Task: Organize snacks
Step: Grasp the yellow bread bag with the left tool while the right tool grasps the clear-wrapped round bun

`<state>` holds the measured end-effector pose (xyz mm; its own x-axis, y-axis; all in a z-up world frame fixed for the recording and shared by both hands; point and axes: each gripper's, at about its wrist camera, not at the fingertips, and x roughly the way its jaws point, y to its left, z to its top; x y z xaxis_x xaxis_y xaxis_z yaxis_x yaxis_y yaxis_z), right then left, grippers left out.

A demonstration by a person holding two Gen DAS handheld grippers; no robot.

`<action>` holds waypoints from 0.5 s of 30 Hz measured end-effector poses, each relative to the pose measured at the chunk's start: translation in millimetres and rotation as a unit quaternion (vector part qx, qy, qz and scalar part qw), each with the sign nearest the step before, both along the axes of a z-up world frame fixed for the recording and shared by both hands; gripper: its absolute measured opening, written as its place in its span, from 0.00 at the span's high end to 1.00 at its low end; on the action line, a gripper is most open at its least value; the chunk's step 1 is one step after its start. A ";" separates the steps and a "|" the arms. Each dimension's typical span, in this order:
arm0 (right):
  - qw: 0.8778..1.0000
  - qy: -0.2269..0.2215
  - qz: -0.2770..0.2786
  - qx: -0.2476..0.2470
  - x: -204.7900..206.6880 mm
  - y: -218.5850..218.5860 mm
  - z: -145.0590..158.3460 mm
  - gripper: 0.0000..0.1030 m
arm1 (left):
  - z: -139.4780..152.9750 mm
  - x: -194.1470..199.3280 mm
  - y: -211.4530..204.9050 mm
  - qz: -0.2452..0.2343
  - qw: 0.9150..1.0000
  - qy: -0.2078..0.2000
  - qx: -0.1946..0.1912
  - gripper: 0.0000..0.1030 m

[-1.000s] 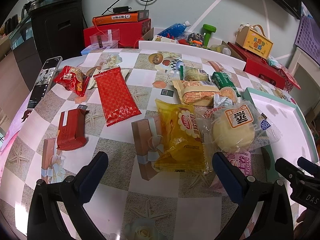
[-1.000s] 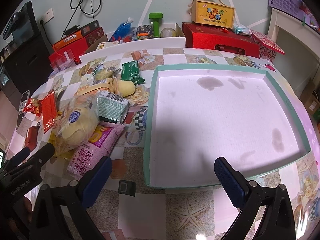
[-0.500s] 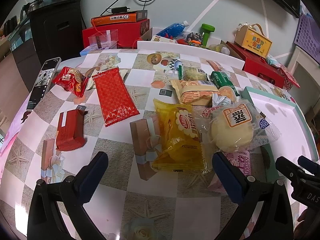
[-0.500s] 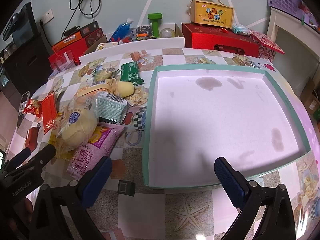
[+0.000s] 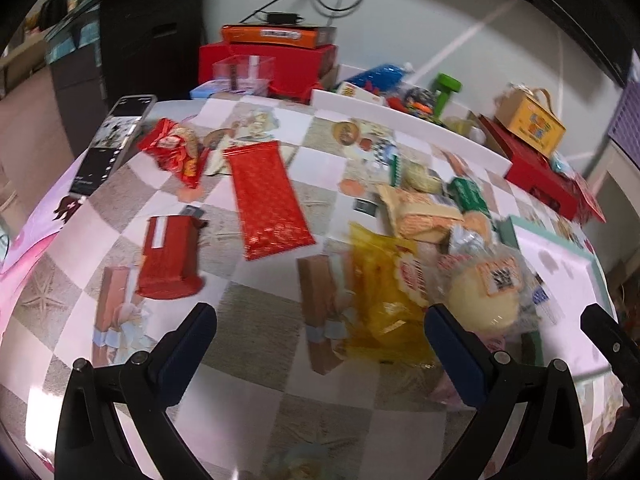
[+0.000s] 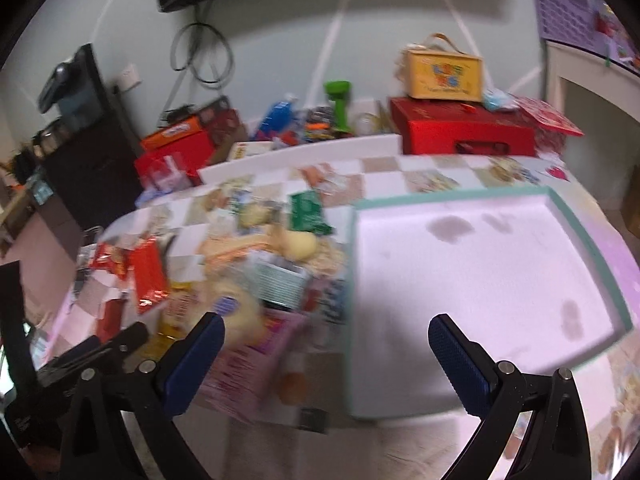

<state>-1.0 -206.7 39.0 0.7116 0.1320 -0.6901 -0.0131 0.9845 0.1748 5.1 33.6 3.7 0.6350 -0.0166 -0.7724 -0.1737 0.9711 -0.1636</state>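
Note:
Snack packets lie scattered on the checked tabletop. In the left wrist view I see a long red packet, a red box, a yellow bag, a round yellow bun in clear wrap and a red crinkled packet. My left gripper is open and empty, just in front of the yellow bag. A white tray with a teal rim lies to the right. My right gripper is open and empty, over the tray's near left edge. The right wrist view is blurred.
A phone lies at the table's far left edge. Red boxes, a green dumbbell and a yellow carry box stand behind the table. A pink packet lies near the tray.
Both grippers have moved: the right one has tilted up, showing more wall, and shifted left. The left one has shifted right and closer to the snacks. Both stay open.

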 end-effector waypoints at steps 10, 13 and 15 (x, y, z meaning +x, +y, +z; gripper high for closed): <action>0.997 0.006 0.069 0.040 26.6 46.5 -20.2 0.00 | -6.7 9.1 19.2 0.018 1.000 0.009 -0.008 0.00; 0.996 0.009 0.066 0.054 36.5 47.7 -27.4 0.00 | -7.0 12.7 19.8 0.021 1.000 0.011 -0.015 0.00; 0.996 0.014 0.066 0.065 40.5 47.4 -32.3 0.00 | -6.6 16.5 22.1 0.026 0.999 0.015 -0.020 0.00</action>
